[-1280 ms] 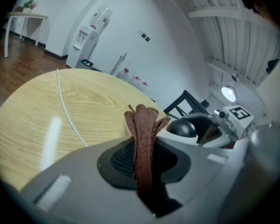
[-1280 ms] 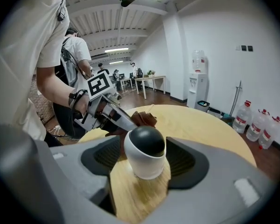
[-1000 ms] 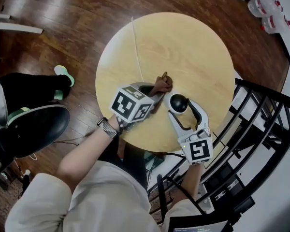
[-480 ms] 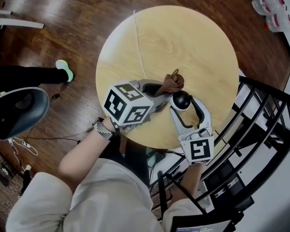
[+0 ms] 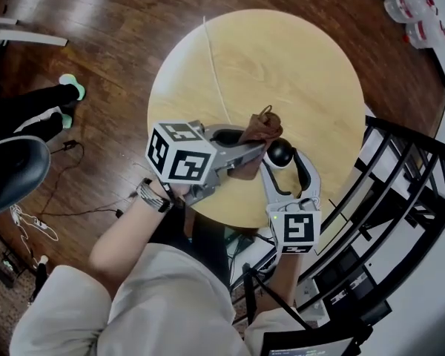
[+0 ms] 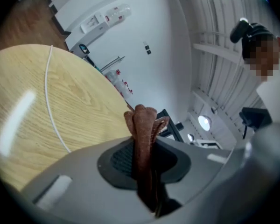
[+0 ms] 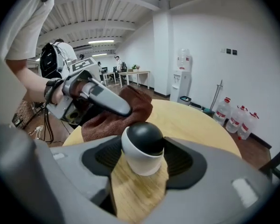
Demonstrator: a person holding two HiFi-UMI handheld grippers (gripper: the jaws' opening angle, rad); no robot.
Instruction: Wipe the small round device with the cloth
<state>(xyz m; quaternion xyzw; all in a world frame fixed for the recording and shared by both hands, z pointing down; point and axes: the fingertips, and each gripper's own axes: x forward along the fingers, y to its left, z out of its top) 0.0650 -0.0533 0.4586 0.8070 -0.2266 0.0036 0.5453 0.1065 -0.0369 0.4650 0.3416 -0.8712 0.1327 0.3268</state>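
The small round device (image 5: 279, 153), a white body with a black dome, stands on the round wooden table (image 5: 282, 65) near its front edge. My right gripper (image 5: 282, 159) is shut on it, one pad on each side of the white body (image 7: 142, 146). A bunched brown cloth (image 5: 256, 133) is pinched in my left gripper (image 5: 254, 151), which is shut on it and held above the table. In the left gripper view the cloth (image 6: 142, 134) sticks up between the pads. In the right gripper view the cloth (image 7: 112, 118) hangs just left of and behind the device, close to its dome.
A thin white cable (image 5: 213, 80) runs across the table from its far edge. A black metal frame (image 5: 408, 184) stands right of the table. Water bottles (image 5: 408, 10) lie far right. A dark office chair (image 5: 7, 173) and a person's legs (image 5: 30, 113) are at the left.
My left gripper has risen off the table with the cloth and tipped up beside the device. The right gripper and device stayed put. The chair and legs at the left shifted.
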